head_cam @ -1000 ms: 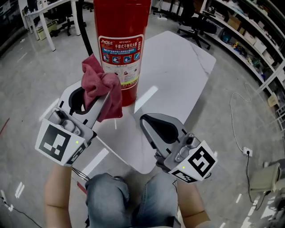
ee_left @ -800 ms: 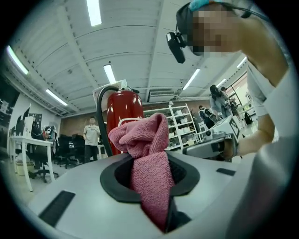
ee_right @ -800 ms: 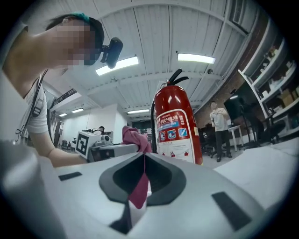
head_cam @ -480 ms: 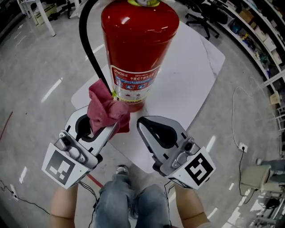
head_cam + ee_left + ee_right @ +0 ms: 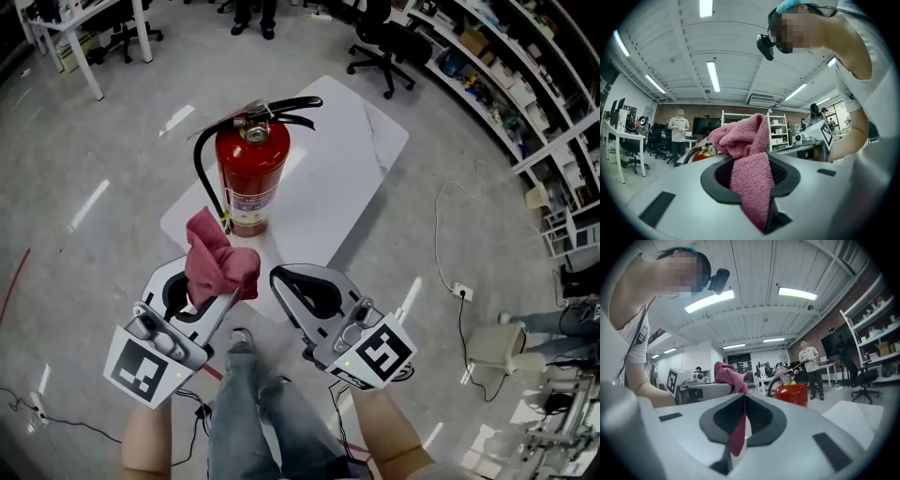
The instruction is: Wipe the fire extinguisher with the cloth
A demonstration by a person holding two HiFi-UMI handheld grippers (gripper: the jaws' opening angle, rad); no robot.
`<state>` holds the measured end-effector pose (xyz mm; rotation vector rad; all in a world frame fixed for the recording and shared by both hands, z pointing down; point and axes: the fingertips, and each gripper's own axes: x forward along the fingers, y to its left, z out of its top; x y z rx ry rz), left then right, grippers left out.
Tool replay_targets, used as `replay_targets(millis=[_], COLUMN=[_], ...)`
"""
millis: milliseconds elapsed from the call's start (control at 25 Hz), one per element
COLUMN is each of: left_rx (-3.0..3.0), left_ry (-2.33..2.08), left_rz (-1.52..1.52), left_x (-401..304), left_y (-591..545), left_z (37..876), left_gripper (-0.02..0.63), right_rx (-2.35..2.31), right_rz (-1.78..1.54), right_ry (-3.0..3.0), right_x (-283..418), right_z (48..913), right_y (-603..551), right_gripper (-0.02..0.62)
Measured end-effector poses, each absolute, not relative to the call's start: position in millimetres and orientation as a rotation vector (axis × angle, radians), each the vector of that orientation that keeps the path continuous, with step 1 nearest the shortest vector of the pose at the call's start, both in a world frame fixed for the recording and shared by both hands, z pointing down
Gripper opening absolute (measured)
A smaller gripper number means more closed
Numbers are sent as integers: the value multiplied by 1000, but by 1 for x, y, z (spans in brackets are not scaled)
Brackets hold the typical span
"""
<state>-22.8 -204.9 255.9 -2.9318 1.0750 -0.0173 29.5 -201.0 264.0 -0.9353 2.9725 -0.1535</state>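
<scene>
- The left gripper [image 5: 223, 298] has its jaws clamped on a pink cloth [image 5: 217, 264]. One fold is pinched between the black pads, and the rest bunches up in a loose lump above the tips.
- The right gripper [image 5: 284, 284] is just beside it, with its jaws drawn together to a thin slit and nothing gripped. Only a sliver of pink shows in the gap. In the head view its tip sits just beside the cloth.
- Just beyond the cloth, the red fire extinguisher [image 5: 250, 178] stands upright near the front edge of a white table [image 5: 342, 155].
- Its long axis is vertical and its label [image 5: 248, 202] faces the person.
- The black handle [image 5: 286, 105] at its top points to the right in the head view.
- A black hose [image 5: 200, 178] curves down its left side.
- Farther off, an office chair [image 5: 375, 37] stands on the grey floor, with shelves [image 5: 506, 84] along the right.
</scene>
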Motion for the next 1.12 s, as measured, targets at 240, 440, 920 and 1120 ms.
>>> replay_targets(millis=[240,440,920,1120], left_rx=[-2962,-2985,-2965,-3020], left_ry=[1080,1088,920,826], left_rz=[22,53,135,128], left_x=[-6,0,-45,-69], left_y=[-135,-78,-11,15], left_z=[153,111,57,55], left_gripper=[106,106,106,106], right_rx=[-930,-895,-1083,-1190], right_rz=[-113,-34,2,-34], right_ry=[3022,3034,2961,2910], right_x=[42,46,-3,-28], right_z=[159,106,67,67], right_y=[-137,-82,-15,11], right_gripper=[15,15,14,14])
